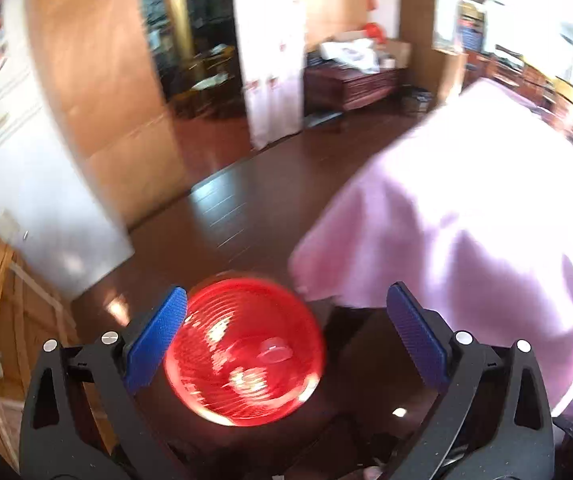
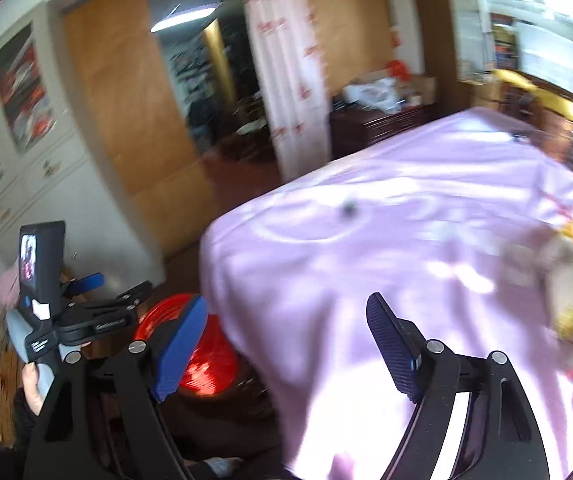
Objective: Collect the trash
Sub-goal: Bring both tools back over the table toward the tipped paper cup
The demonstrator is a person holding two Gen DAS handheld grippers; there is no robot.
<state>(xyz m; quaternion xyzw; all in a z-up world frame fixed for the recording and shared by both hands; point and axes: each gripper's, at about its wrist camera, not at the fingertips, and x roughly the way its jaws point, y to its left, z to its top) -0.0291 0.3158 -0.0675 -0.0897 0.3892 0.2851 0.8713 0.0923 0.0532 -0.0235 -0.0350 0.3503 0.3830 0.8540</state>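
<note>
The left tongs (image 1: 286, 336) hang wide open and empty over the red trash basket (image 1: 244, 352) on the dark floor (image 1: 246, 208). The right tongs (image 2: 288, 340), equally spread and empty, face the pink-covered bed (image 2: 386, 232), basket at their eight o'clock.

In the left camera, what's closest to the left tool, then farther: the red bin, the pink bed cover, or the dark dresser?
1. Red bin: on the floor, right between the left tool's fingers.
2. Pink bed cover: to the right.
3. Dark dresser: far back by the wall.
</note>
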